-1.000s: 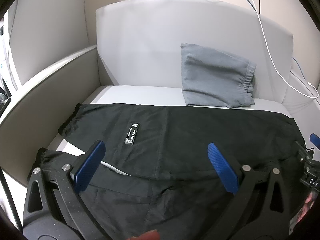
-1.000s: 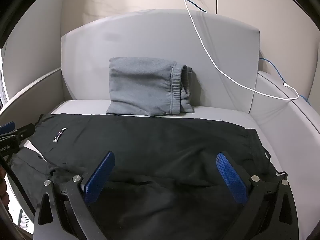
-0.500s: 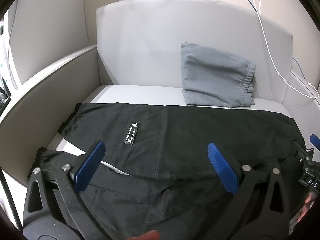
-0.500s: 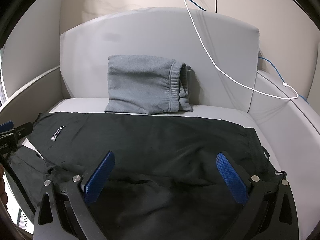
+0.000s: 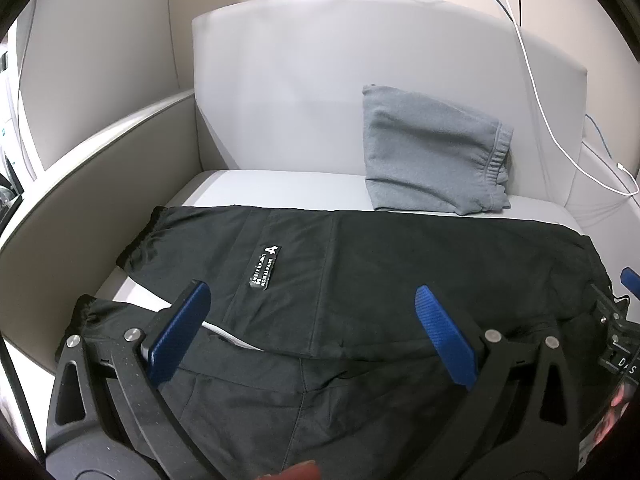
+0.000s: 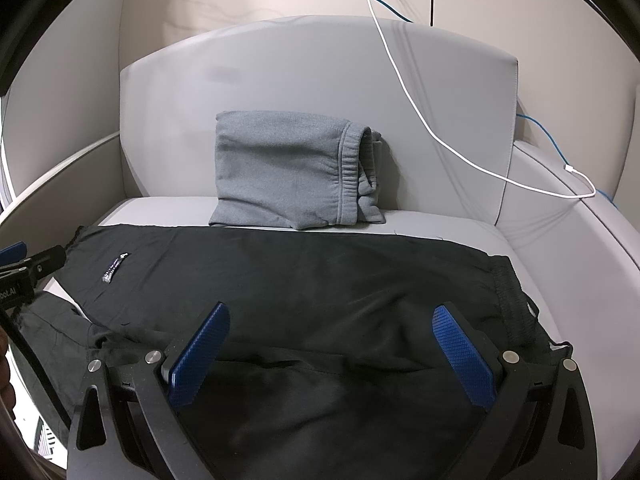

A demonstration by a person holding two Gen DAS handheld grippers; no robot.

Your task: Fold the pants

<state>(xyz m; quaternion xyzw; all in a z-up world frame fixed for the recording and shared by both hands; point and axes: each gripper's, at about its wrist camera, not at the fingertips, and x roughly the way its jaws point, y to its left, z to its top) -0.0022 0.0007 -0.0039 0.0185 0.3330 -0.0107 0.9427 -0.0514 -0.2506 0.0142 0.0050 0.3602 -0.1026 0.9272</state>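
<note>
Black pants (image 5: pixel 400 264) flat across sofa seat (image 5: pixel 280 184), legs unaligned at left. Left gripper (image 5: pixel 316 332) and right gripper (image 6: pixel 332 344) wide open, empty, hovering. Barely moved since last second; fold not begun.

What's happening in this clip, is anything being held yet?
Nothing is held. A person has a claw in each hand over black pants spread across a grey sofa seat. The left claw and the right claw are both open above the near part of the fabric, gripping nothing. The pants lie with one leg partly over the other, not neatly folded. A folded pair of grey sweatpants leans against the backrest, and a white cable hangs over it.
</note>
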